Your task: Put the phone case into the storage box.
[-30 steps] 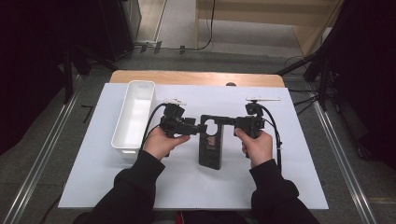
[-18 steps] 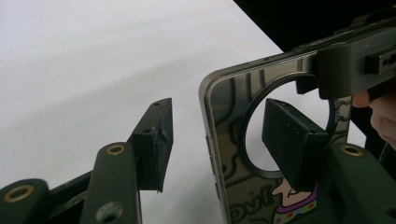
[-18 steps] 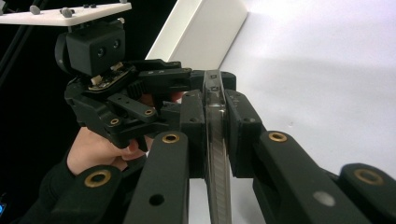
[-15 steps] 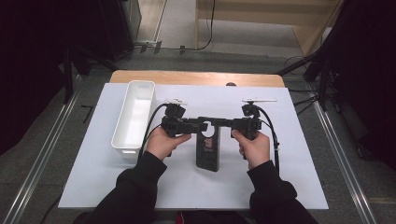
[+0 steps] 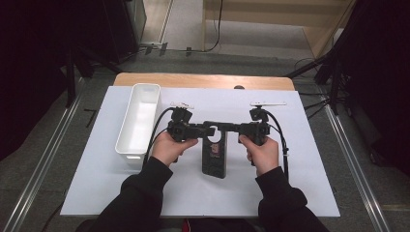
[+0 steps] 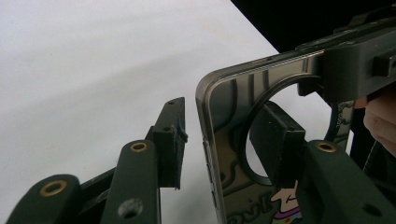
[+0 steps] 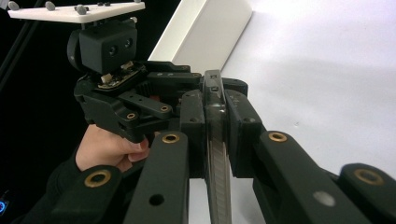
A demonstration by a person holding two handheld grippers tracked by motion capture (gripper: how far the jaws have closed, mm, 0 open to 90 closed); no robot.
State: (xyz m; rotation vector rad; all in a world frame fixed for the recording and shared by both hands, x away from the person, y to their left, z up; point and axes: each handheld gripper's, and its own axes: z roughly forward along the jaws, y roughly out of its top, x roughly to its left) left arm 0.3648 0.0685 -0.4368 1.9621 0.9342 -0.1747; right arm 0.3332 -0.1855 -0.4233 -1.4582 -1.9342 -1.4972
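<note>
- Right now the phone case [image 5: 214, 153] stands up off the white table [image 5: 300, 159] between both hands, its long axis running toward the person.
- Left gripper [image 6: 224, 140]: jaws parted astride the case's top corner, one pad in the ring cut-out, not pinching.
- Right gripper [image 7: 215, 135]: jaws clamped on the case's edge.
- Cartoon print shows; no lettering is legible.
- White bin [image 5: 139, 120] sits left, nearer the left hand [image 5: 169, 147].
</note>
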